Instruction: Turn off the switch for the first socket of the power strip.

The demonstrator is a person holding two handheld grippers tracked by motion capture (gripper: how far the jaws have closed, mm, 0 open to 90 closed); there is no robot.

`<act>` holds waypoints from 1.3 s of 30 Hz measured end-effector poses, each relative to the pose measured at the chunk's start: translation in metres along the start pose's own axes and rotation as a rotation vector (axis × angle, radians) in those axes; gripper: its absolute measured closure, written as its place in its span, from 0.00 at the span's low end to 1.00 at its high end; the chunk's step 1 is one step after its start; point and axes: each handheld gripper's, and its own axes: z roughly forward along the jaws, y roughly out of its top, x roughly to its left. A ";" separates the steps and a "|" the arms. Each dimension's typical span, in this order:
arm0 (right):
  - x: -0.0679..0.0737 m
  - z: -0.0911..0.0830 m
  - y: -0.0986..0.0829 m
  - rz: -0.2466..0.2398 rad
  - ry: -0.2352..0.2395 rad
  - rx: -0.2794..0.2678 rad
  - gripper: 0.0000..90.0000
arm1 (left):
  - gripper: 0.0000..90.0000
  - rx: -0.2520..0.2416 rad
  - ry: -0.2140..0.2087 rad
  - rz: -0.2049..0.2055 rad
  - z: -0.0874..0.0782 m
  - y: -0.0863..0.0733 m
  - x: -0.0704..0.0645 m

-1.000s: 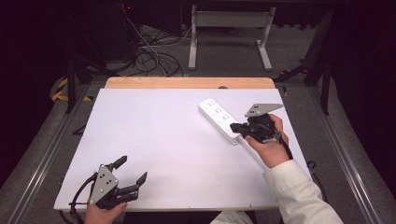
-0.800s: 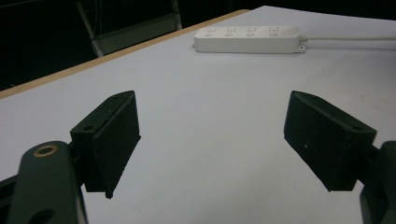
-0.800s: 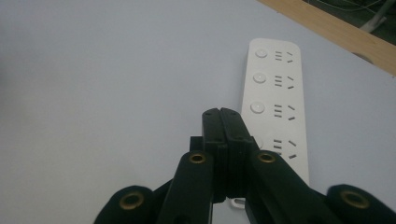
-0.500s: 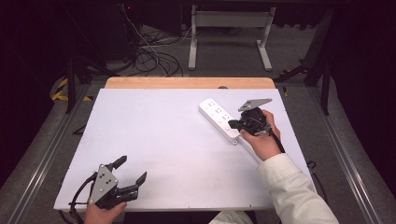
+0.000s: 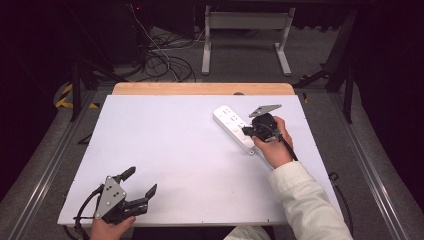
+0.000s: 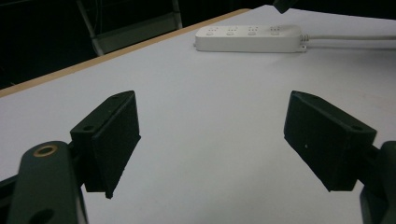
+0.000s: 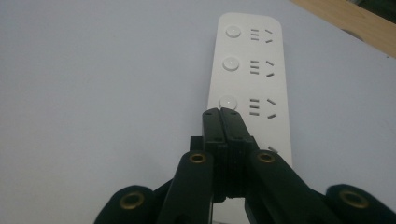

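White tabletop [image 5: 190, 155] is seen in the high view, with a wooden edge strip [image 5: 200, 88] along its far side. A white power strip [image 5: 231, 126] lies flat on it, toward the far right, set at a slant. The right tool [image 5: 246, 132] is held over the near half of the power strip by the right hand [image 5: 272, 145], a pale sleeve [image 5: 305, 200] trailing off behind it; its grey plate [image 5: 265, 108] is seen just beyond the hand. The left tool [image 5: 140, 189] is held by the left hand [image 5: 111, 227] well apart from the power strip, at the near-left corner of the tabletop, jaws spread. Cables [image 5: 160, 60] and a metal stand [image 5: 245, 35] are seen on the floor beyond the power strip.

Left gripper view: the left tool [image 6: 212, 140] is seen with both black jaws wide apart, nothing between them, bare tabletop [image 6: 210, 93] under them. The power strip [image 6: 250, 38] lies far ahead, its cord [image 6: 350, 37] running off to the right.

Right gripper view: the right tool [image 7: 220, 112] is seen with jaws pressed together, nothing gripped. The tips sit over the power strip [image 7: 275, 84], just at its third round button [image 7: 227, 101]; contact cannot be told. Two more buttons and socket slots are seen farther along the power strip.
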 end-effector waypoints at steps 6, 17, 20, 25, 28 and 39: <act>-0.001 0.011 -0.001 -0.005 -0.006 0.020 1.00 | 0.21 -0.002 0.003 0.004 -0.001 0.000 0.001; -0.001 0.025 -0.005 -0.003 -0.017 0.064 1.00 | 0.21 -0.003 0.002 0.002 -0.001 0.000 0.001; -0.002 0.027 -0.006 -0.004 -0.021 0.072 1.00 | 0.21 -0.002 0.002 0.004 -0.001 0.000 0.001; -0.003 0.028 -0.007 0.000 -0.025 0.080 1.00 | 0.21 -0.002 0.002 0.003 0.000 0.000 0.001; -0.003 0.028 -0.008 0.000 -0.026 0.081 1.00 | 0.21 -0.003 0.002 0.002 0.000 0.000 0.001; -0.002 0.028 -0.009 -0.002 -0.030 0.081 1.00 | 0.21 -0.002 0.003 0.002 -0.001 0.000 0.001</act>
